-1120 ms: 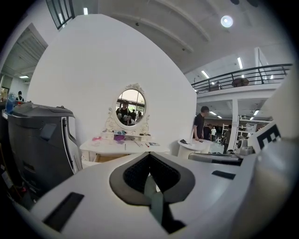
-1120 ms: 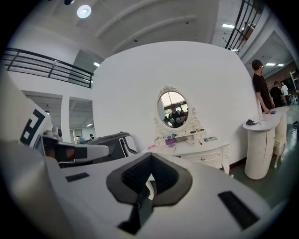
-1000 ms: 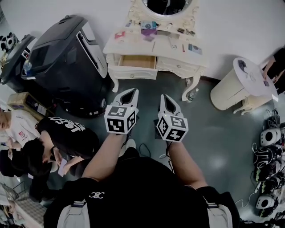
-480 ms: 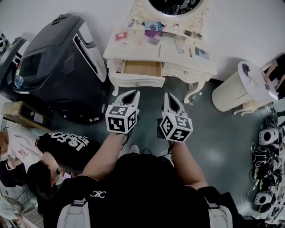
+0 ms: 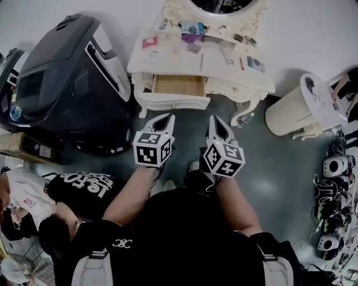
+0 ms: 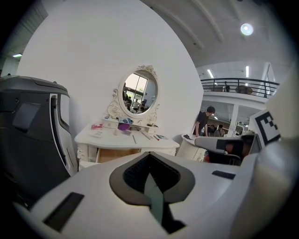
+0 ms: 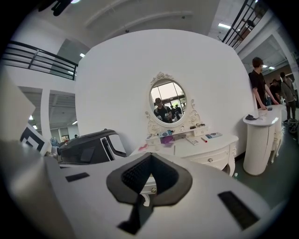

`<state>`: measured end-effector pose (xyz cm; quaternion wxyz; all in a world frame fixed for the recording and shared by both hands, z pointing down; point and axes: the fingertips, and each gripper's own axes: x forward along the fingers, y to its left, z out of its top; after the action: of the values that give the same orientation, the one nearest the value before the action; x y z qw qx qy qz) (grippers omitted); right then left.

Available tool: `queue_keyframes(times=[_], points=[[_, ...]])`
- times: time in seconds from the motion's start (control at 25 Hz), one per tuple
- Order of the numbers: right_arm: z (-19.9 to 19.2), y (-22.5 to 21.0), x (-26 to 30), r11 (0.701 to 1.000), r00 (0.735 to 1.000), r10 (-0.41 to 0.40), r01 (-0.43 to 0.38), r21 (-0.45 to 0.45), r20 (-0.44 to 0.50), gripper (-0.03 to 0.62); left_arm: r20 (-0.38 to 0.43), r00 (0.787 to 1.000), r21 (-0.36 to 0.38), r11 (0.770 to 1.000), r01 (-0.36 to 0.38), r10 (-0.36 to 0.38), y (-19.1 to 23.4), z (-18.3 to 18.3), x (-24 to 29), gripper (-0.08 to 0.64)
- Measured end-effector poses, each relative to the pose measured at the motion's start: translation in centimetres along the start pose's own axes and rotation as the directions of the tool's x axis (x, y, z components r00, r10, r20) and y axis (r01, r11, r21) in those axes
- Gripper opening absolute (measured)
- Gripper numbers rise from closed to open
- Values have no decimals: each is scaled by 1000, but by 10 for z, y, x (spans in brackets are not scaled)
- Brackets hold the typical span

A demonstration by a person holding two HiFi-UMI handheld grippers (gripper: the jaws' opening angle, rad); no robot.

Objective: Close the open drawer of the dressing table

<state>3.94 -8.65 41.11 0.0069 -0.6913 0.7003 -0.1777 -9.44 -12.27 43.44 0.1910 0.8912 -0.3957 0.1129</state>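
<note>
Left gripper (image 5: pixel 169 115) and right gripper (image 5: pixel 213 118) are pinched shut, empty. The mirror (image 5: pixel 224 5) on the carved white dressing table (image 5: pixel 221 58) is cropped; its wood-lined drawer (image 5: pixel 178 85) gapes.

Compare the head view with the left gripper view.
Only the head view: the holder's forearms, people at lower left, and gear on the floor at right. Only the left gripper view: a balcony railing, a ceiling lamp, and the whole mirror. Both: the dressing table, its open drawer and the black machine beside it.

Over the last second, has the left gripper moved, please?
Yes, the left gripper has moved toward the open drawer of the dressing table, narrowing the gap.
</note>
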Motion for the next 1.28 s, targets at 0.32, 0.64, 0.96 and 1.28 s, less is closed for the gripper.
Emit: queue_keyframes(times=[0.32, 0.64, 0.96, 1.28], points=[[13, -7, 38, 999, 999, 50, -50, -18, 19, 9, 38, 998, -15, 999, -46, 47, 18, 15, 28, 2], [18, -27, 91, 995, 995, 98, -97, -28, 7, 9, 14, 994, -45, 993, -106, 107, 34, 18, 66, 2], [19, -55, 158, 983, 982, 171, -176, -60, -82, 9, -125, 969, -62, 973, -221, 212, 61, -17, 122, 2], [-1, -67, 210, 949, 942, 275, -298, -103, -191, 9, -319, 887, -26, 933, -359, 333, 97, -97, 164, 2]])
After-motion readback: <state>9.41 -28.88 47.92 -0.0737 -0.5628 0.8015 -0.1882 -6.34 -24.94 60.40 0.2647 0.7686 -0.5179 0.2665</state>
